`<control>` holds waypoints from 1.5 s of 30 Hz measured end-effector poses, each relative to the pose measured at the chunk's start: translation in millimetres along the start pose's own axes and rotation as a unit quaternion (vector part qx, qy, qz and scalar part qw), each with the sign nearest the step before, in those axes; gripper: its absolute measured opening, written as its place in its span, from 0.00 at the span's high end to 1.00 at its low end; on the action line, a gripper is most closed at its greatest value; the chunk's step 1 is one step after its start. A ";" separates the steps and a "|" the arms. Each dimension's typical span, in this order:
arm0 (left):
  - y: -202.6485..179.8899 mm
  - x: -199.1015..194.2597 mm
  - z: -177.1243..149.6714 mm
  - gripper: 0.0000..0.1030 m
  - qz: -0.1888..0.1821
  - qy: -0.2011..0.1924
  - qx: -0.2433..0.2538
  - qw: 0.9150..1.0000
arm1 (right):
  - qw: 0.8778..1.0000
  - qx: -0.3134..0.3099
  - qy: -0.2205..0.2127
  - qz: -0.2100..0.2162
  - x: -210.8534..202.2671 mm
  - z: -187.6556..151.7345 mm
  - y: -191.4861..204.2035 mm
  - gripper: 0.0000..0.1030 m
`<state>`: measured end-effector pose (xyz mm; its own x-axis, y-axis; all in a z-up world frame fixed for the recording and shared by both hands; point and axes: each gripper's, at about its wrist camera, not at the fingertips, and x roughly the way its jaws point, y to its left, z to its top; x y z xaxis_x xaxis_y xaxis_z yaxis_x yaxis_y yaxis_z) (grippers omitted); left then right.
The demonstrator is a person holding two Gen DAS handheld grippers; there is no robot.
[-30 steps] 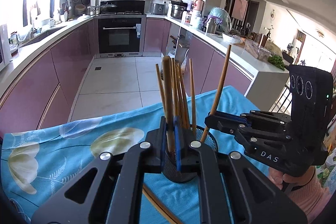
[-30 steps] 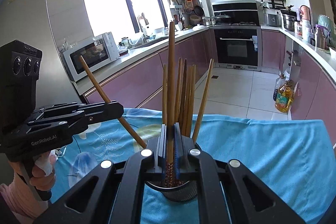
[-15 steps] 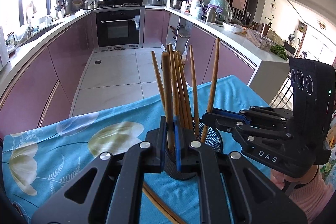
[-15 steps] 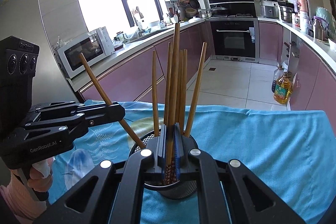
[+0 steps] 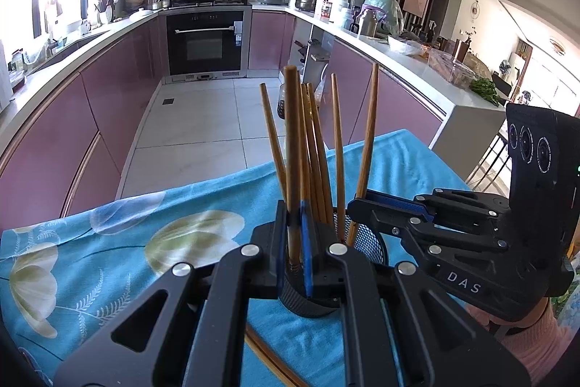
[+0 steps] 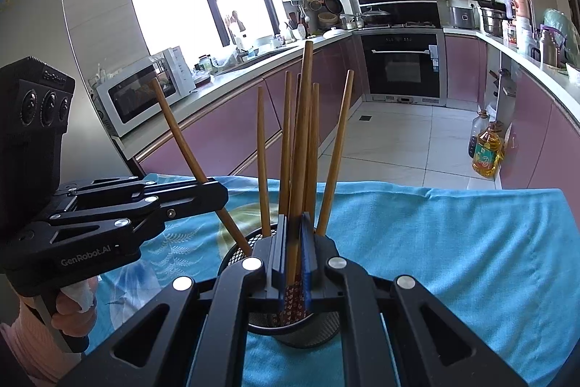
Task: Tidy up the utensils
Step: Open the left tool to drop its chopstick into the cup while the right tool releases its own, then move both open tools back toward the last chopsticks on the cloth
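A black wire-mesh cylindrical holder (image 5: 366,242) stands on the tabletop, on a turquoise flower-print cloth (image 5: 108,242). Several brown wooden chopsticks (image 5: 315,151) already stand upright in it.

The left tool (image 5: 295,234) is pinched tight on one thick wooden chopstick (image 5: 291,140) whose lower end sits at the holder's mouth. The right tool (image 6: 294,249) is likewise clamped on a wooden chopstick with a red patterned end (image 6: 302,151), which reaches into the holder.

Judging by this, most are stowed. Two await release, and at least one loose stick (image 5: 268,358) lies on the cloth at six o'clock of the holder.
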<state>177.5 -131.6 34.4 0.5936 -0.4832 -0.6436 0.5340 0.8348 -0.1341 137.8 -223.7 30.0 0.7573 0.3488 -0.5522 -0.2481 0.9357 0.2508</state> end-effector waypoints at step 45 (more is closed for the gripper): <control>44.3 -14.2 -124.6 0.46 0.051 0.042 -0.046 0.997 | 0.995 -0.067 0.051 0.047 -24.6 -77.6 52.1 0.60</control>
<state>117.7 -54.8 -56.3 0.5875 -0.3746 -0.7173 0.4147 0.9005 -0.1308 59.3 -179.4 -5.1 0.6630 0.4324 -0.6111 -0.3988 0.8949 0.2006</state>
